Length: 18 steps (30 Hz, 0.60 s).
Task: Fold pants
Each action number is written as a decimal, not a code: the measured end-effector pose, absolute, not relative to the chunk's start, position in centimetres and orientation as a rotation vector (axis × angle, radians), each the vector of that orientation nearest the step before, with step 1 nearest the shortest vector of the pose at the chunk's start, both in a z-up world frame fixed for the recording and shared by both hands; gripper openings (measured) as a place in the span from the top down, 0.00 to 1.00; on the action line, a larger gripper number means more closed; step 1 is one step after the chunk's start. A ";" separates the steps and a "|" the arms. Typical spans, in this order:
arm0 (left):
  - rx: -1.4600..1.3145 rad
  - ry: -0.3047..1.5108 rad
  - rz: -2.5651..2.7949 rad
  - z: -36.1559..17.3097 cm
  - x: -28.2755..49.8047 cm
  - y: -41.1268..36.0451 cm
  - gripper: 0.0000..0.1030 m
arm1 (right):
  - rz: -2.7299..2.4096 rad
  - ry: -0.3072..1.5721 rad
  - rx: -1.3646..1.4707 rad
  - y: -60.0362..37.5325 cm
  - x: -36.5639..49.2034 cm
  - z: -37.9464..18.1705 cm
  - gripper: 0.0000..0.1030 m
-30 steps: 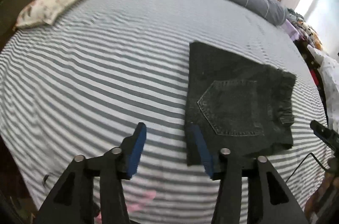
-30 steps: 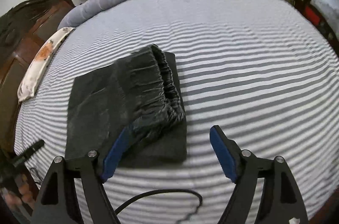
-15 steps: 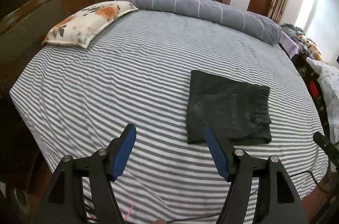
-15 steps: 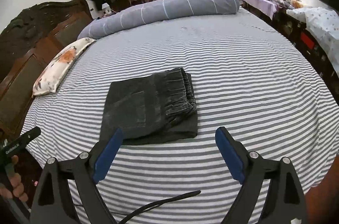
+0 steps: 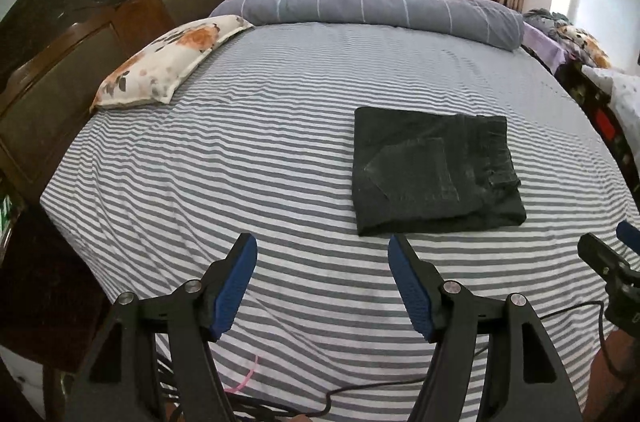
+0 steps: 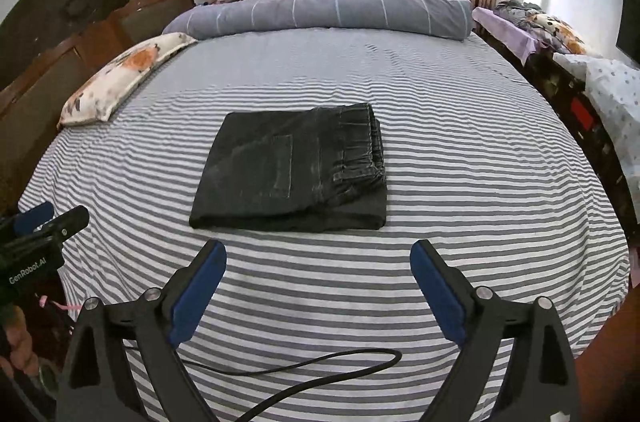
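The dark grey pants (image 5: pixel 432 170) lie folded into a neat rectangle on the striped bed (image 5: pixel 240 150), a back pocket facing up and the gathered waistband at the right edge. In the right wrist view the pants (image 6: pixel 296 170) sit just beyond my fingers. My left gripper (image 5: pixel 322 250) hovers open above the sheet, near and left of the pants, with nothing between its blue pads. My right gripper (image 6: pixel 318 254) is held back over the near edge of the bed; its jaws are opening and hold nothing.
A floral pillow (image 5: pixel 168 62) lies at the far left by the dark wooden headboard (image 5: pixel 80 34). A rolled grey duvet (image 5: pixel 380 8) runs along the far side. A black cable (image 6: pixel 304 370) trails over the near sheet. Cluttered furniture (image 6: pixel 580 94) stands to the right.
Both grippers have pulled back and risen away from the pants, which now lie further off. The jaws of both have widened. The pants stay folded where they were.
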<state>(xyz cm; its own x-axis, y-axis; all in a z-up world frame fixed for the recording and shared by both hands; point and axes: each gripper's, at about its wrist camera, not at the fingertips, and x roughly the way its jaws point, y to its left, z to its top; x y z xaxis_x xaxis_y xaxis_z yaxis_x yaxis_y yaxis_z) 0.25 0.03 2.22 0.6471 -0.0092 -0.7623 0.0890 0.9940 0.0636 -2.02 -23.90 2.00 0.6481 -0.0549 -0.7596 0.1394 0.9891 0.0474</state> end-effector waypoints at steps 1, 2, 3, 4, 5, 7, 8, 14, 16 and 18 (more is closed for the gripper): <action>0.108 0.860 -0.051 2.2 0.1 -0.1 0.33 | -0.109 0.861 0.103 -23.7 -2.1 1.9 0.11; 0.112 0.856 -0.050 2.2 0.0 -0.2 0.33 | -0.109 0.862 0.102 -23.6 -2.1 1.9 0.11; 0.114 0.853 -0.051 2.1 -0.1 -0.3 0.33 | -0.111 0.863 0.101 -23.4 -2.1 1.9 0.11; 0.119 0.853 -0.053 2.0 -0.2 -0.3 0.33 | -0.112 0.863 0.101 -23.4 -2.1 1.8 0.10; 0.122 0.854 -0.054 1.9 -0.2 -0.4 0.33 | -0.111 0.864 0.102 -23.3 -2.1 1.8 0.10; 0.122 0.858 -0.059 1.7 -0.4 -0.5 0.33 | -0.112 0.868 0.106 -23.2 -2.2 1.7 0.10; 0.124 0.859 -0.059 1.6 -0.4 -0.5 0.33 | -0.117 0.869 0.108 -23.1 -2.3 1.6 0.10; 0.137 0.869 -0.062 0.8 -0.7 -0.8 0.33 | -0.116 0.892 0.116 -22.8 -2.5 0.8 0.10; 0.142 0.867 -0.060 0.7 -0.8 -0.8 0.33 | -0.116 0.901 0.113 -22.6 -2.5 0.6 0.10; 0.143 0.866 -0.060 0.6 -0.8 -0.9 0.33 | -0.112 0.903 0.117 -22.6 -2.6 0.5 0.10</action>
